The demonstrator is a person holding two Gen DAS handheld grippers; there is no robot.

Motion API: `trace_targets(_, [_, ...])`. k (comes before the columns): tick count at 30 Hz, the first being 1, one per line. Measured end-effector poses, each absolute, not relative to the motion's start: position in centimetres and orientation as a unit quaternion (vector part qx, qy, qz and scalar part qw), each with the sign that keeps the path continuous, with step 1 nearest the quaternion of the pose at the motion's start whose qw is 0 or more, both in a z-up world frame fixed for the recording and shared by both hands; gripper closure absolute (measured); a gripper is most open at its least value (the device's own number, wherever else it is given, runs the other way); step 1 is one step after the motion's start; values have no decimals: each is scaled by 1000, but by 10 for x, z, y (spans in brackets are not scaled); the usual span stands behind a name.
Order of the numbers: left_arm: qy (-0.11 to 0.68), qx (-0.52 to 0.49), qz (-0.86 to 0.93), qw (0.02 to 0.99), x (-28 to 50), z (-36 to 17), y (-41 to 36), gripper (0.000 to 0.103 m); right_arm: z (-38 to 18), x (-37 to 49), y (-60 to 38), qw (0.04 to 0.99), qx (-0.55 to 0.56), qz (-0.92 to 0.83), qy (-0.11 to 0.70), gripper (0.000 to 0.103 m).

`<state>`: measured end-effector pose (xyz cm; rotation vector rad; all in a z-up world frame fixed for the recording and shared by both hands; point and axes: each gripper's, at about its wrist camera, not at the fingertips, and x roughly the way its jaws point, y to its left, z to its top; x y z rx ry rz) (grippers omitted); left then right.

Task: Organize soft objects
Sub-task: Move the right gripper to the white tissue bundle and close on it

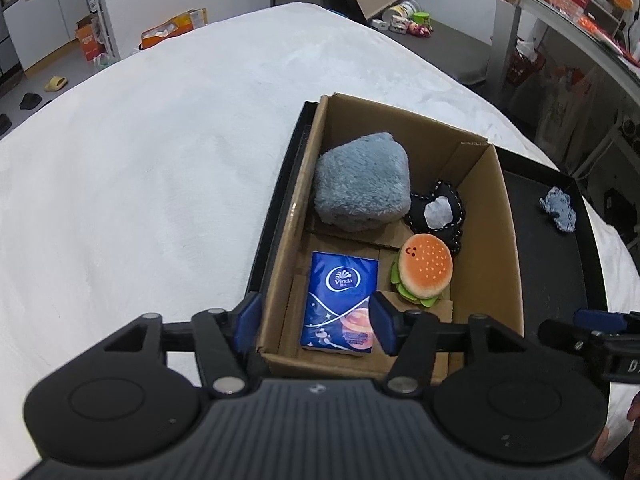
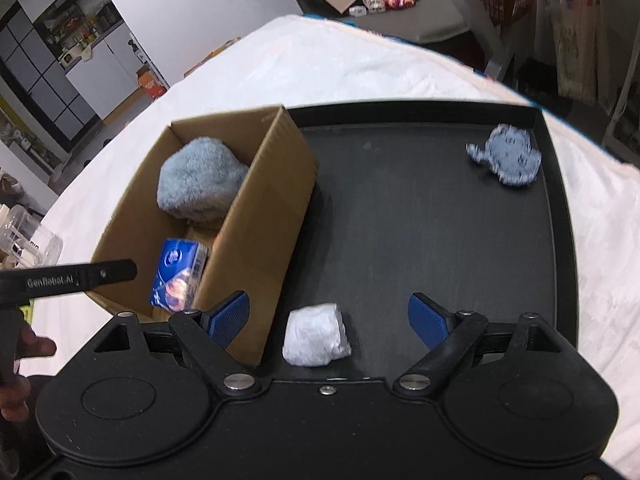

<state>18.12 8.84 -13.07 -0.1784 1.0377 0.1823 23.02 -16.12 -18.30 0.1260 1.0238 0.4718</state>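
Wad [image 2: 316, 334]: white, crinkled soft lump, low on the black tray [image 2: 440, 220], just beside the box [image 2: 256, 208] wall, between the right gripper [image 2: 328, 320] jaws, which are spread wide and not touching it. Risks: left pad could catch the box wall on closing; a shallow pinch could squash the wad and let it slip. Left gripper [image 1: 316, 326] is released over the tissue pack [image 1: 340, 304] in the box, holding nothing. Blue plush [image 2: 506, 158] sits in the tray's far corner.

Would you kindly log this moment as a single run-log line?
left gripper: open over tissue pack in cardboard box | right gripper: open around white bundle on black tray | blue rag: tray's far corner
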Motion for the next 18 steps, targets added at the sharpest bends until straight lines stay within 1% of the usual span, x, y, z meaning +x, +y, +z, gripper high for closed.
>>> trace_targets(10, [506, -63, 101, 854, 193, -134, 77, 34, -205, 229, -156, 825, 51, 247, 506, 18])
trace_targets(18, [515, -52, 109, 849, 200, -136, 73, 32, -218, 230, -146, 823, 24, 252, 508, 18])
